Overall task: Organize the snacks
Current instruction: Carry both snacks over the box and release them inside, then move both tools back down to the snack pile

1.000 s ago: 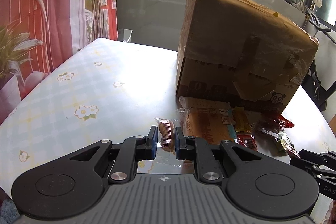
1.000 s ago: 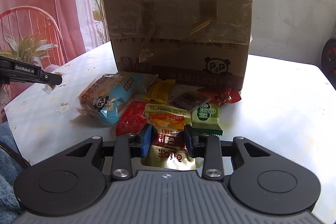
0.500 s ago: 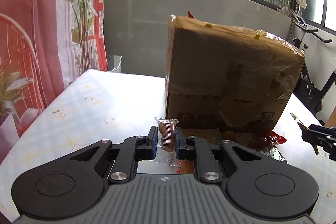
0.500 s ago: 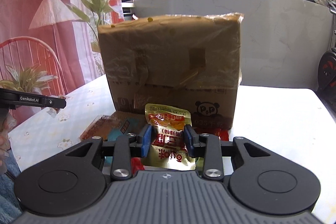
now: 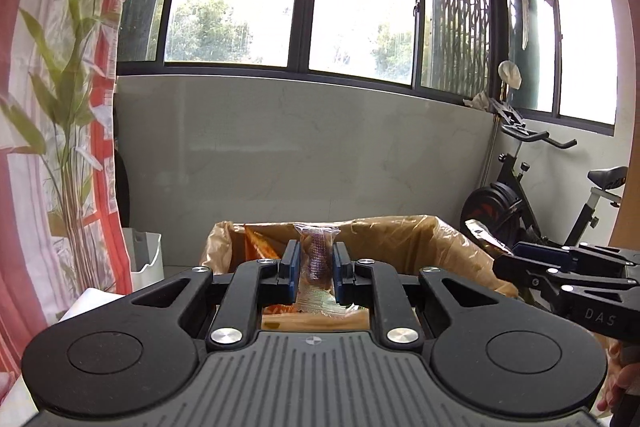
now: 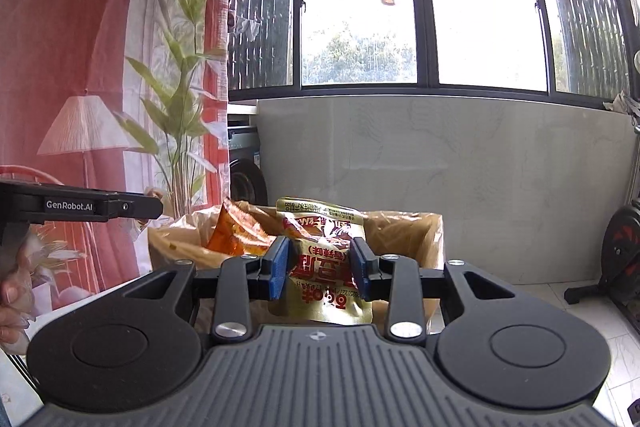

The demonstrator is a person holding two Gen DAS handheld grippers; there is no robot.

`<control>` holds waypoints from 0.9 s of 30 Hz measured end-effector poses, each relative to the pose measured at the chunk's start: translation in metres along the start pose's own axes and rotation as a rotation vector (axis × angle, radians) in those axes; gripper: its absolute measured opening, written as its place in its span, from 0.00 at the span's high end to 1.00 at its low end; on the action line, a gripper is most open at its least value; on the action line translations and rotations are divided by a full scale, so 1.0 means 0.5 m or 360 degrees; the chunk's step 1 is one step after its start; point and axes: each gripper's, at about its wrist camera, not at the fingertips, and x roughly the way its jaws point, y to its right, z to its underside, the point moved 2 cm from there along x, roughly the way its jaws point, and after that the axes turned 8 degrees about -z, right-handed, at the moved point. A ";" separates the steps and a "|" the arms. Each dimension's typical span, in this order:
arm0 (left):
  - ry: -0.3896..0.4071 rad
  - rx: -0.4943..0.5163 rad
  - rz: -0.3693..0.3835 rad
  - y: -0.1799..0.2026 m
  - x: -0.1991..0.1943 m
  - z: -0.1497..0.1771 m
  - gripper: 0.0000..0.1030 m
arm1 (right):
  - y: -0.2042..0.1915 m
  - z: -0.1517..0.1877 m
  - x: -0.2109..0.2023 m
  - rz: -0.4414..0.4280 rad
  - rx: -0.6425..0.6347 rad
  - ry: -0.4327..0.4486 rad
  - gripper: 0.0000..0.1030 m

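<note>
The left gripper (image 5: 314, 269) has its blue pads pinching a small clear-wrapped snack (image 5: 316, 261). The packet stands upright between the jaws, with its long axis going up and down and its top seal above the pads. The right gripper (image 6: 320, 269) is clamped on a gold and red snack pouch (image 6: 322, 261). This one is wider, so the jaws stand further apart, and the pouch hangs with its printed face toward the camera and its lower end below the pads.

Beyond both grippers, on the far side and a little lower, is the open cardboard box (image 5: 460, 243) with its plastic lining. In the left wrist view the opening lies directly behind and under the small packet. The right gripper appears there at the right edge, near the right rim of the box. In the right wrist view an orange bag (image 6: 236, 235) already stands inside the box, to the left of the pouch.

I judge that both snacks are above the level of the rim, so the next move is forward and down into the opening. Neither hand seems clearly nearer. The left packet points at the middle of the box, and the right pouch at its right half.
</note>
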 end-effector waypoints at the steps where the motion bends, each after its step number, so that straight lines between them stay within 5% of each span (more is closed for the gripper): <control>1: -0.0009 -0.0010 0.0005 0.009 0.021 -0.010 0.83 | 0.011 -0.007 0.017 0.0003 0.0013 -0.0001 0.66; 9: -0.0184 0.0028 0.0066 0.078 0.164 0.000 0.82 | 0.085 -0.012 0.121 0.0075 0.0146 -0.0083 0.64; 11: -0.0242 0.0052 0.0105 0.082 0.184 0.014 0.76 | 0.092 -0.004 0.137 0.0088 0.0151 -0.0133 0.61; 12: -0.0262 0.0063 0.0072 0.081 0.189 0.022 0.61 | 0.093 0.000 0.141 0.0097 0.0150 -0.0153 0.55; 13: -0.0270 0.0057 0.0043 0.077 0.190 0.028 0.47 | 0.095 0.004 0.141 0.0108 0.0147 -0.0170 0.55; 14: -0.0268 0.0037 0.0035 0.067 0.190 0.033 0.44 | 0.095 0.009 0.138 0.0115 0.0142 -0.0175 0.54; 17: -0.0293 -0.0018 0.0054 0.040 0.187 0.042 0.44 | 0.097 0.018 0.125 0.0116 0.0164 -0.0174 0.37; 27: -0.0254 -0.0024 0.0080 -0.039 0.079 0.041 0.34 | 0.070 0.046 0.028 0.0089 0.0221 -0.0018 0.24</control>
